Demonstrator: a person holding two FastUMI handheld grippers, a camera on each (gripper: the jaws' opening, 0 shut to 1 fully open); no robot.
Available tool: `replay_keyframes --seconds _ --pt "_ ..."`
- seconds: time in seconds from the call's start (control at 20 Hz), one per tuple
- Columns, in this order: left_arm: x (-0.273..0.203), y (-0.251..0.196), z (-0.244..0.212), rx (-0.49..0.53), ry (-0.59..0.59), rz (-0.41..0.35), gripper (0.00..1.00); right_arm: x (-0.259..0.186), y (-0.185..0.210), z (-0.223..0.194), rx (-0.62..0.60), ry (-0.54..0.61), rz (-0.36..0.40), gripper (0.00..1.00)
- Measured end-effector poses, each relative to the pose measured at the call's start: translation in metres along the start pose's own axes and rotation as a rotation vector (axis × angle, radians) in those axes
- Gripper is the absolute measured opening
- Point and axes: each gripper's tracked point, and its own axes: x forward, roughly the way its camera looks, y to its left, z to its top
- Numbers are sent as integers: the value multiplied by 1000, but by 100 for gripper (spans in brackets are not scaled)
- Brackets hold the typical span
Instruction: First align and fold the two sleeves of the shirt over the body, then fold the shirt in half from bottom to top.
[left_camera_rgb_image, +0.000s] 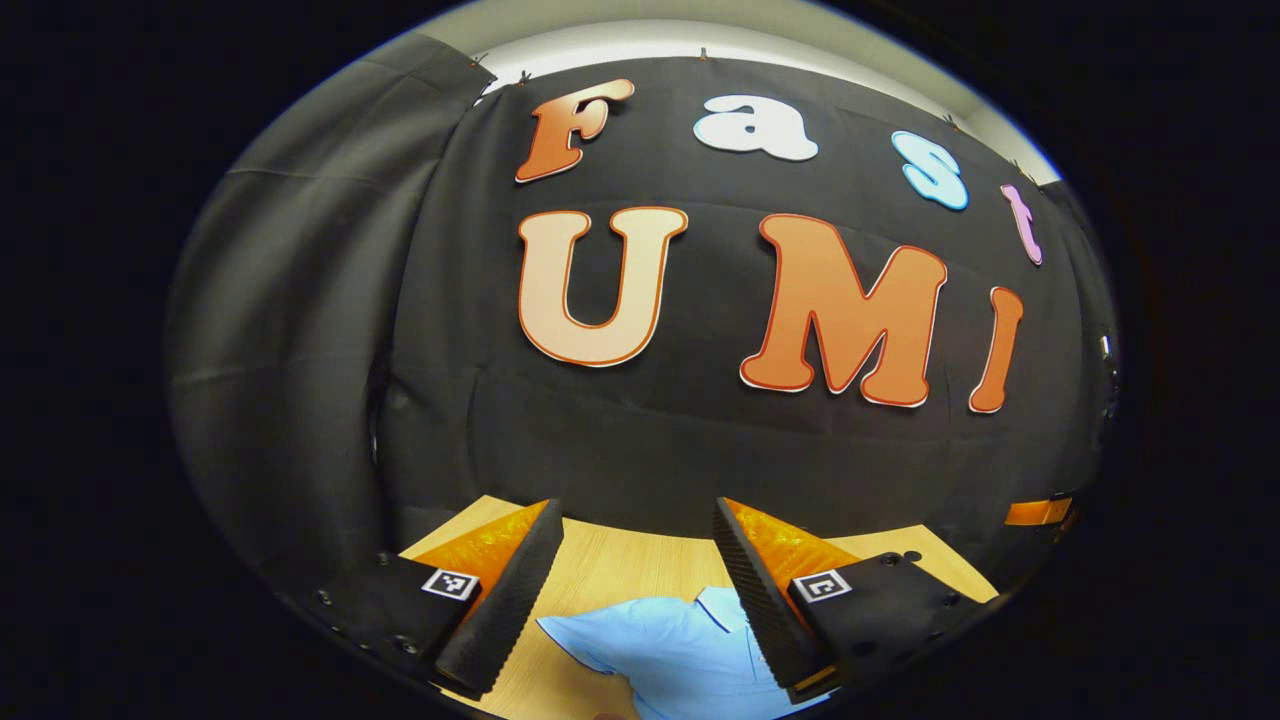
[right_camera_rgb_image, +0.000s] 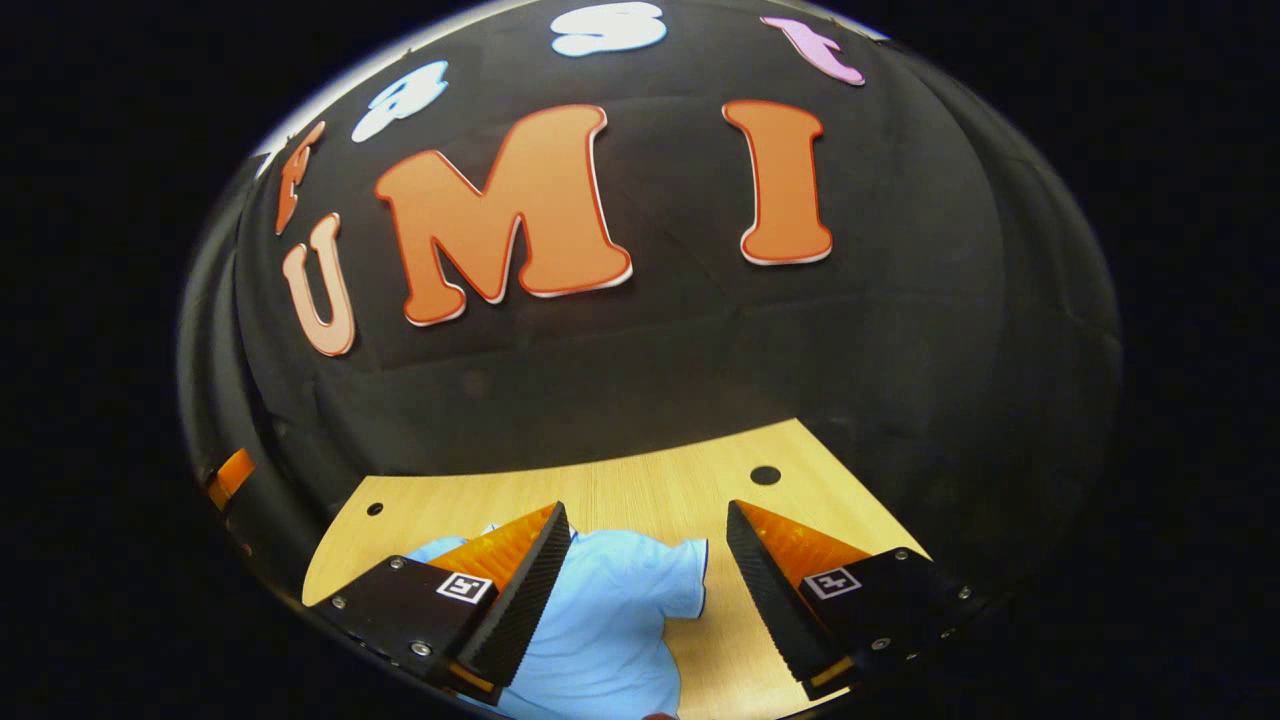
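Wooden table (right_camera_rgb_image: 640, 480) bears a blue shirt (right_camera_rgb_image: 610, 610), both jaws spread above.

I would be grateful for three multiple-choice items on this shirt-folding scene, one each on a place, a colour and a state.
1. Where does the shirt lie?
A. flat on the wooden table
B. hung on the booth wall
C. on the floor

2. What colour is the shirt?
A. white
B. light blue
C. red

3. How do the jaws of the right gripper stand?
A. shut on a sleeve
B. shut on nothing
C. open, above the shirt

Answers:
1. A, since the cloth spreads over the tabletop in both views.
2. B, since the fabric reads pale blue in both views.
3. C, since a wide gap shows between the jaws, with the short sleeve lying free below.
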Motion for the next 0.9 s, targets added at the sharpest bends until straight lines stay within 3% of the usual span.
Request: replay_keyframes --seconds 0.2,0.45,0.9 --pt "14 5 2 31 10 -20 98 30 -11 -41 60 210 -16 98" --pt "23 17 -3 36 18 -21 98 76 -35 -81 11 409 -84 98" --pt "31 39 -8 74 28 25 98 151 -56 -155 -36 746 -96 98"
